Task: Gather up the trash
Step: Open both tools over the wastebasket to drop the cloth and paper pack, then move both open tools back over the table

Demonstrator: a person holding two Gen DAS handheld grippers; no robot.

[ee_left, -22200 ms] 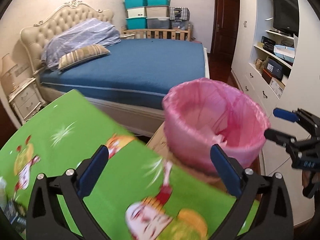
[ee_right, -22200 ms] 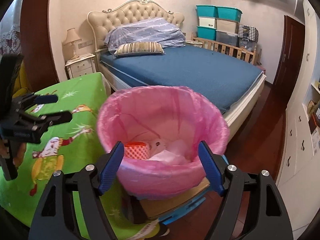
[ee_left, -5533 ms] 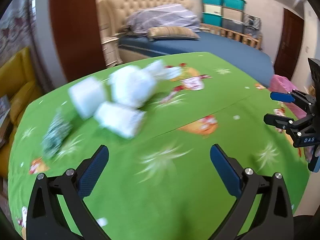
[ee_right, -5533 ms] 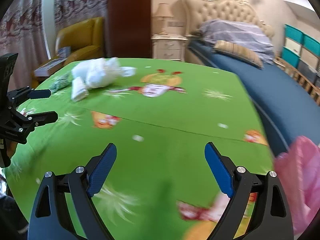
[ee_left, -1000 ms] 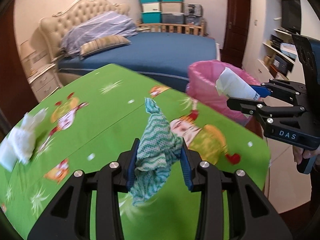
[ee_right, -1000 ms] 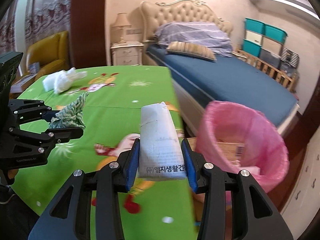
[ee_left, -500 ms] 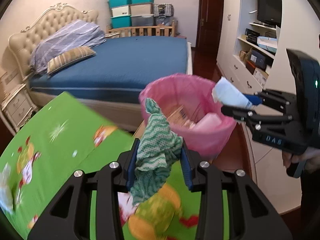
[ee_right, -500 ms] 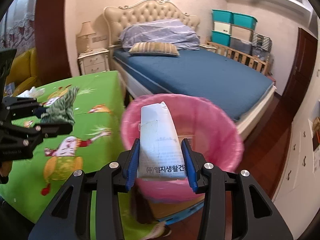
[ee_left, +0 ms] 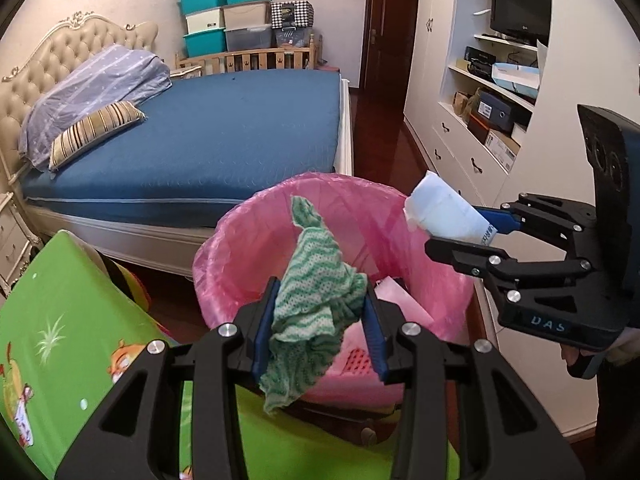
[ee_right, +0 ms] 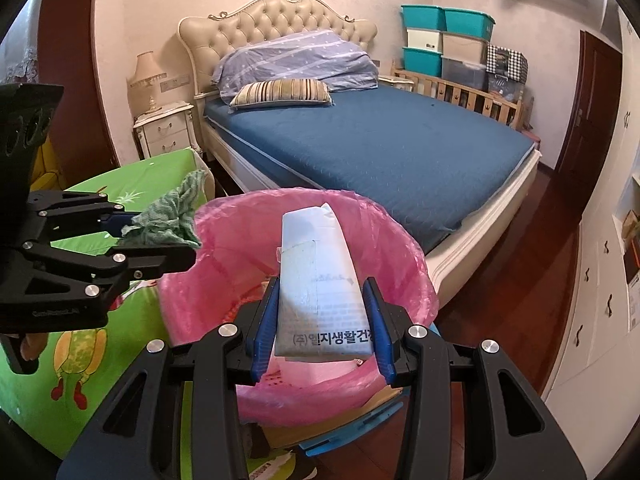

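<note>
While my left gripper (ee_left: 320, 320) clamps the green rag (ee_left: 316, 304) and my right gripper (ee_right: 320, 320) the white packet (ee_right: 320, 284), the pink bin (ee_right: 404, 256) gapes mid-frame directly beneath both.

Green rag (ee_left: 316, 300), white packet (ee_right: 320, 292) — above pink-lined bin (ee_right: 408, 256)

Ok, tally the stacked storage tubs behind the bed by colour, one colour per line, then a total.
Teal tubs: 3
Cream or beige tubs: 2
Clear grey tub: 1
Total: 6
The checkered bag beside the stack is not counted.
</note>
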